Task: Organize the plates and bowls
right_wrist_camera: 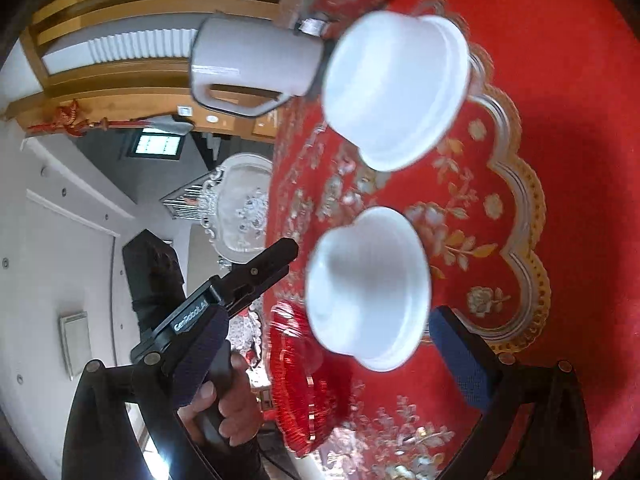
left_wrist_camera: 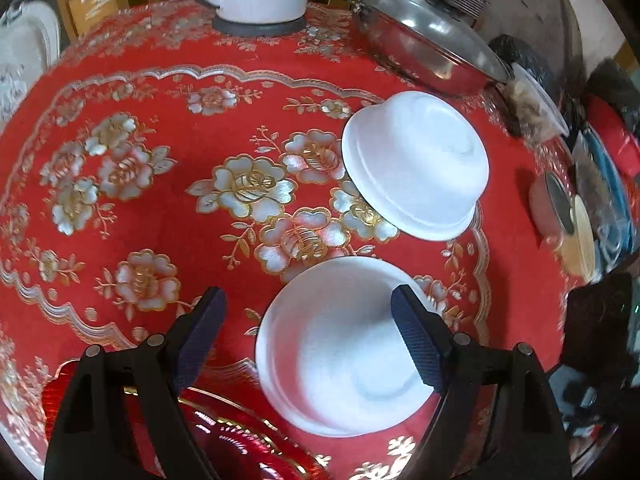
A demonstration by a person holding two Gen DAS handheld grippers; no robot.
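Left gripper (left_wrist_camera: pixel 308 312) spread wide, empty, above near foam bowl (left_wrist_camera: pixel 340 344); right gripper (right_wrist_camera: pixel 328 328) likewise wide, empty. Second foam bowl (left_wrist_camera: pixel 416 164) apart, both upturned; red plate (left_wrist_camera: pixel 236 440) beside. Stacking seemingly not begun.

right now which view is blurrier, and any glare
Right wrist view is blurrier: both white bowls smear at the edges, and its horizon is tipped sideways. Left wrist view is sharper, with glare on the steel pan lid and red plate.

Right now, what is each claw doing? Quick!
Left claw: open, holding nothing, over the near white bowl.
Right claw: open, holding nothing.
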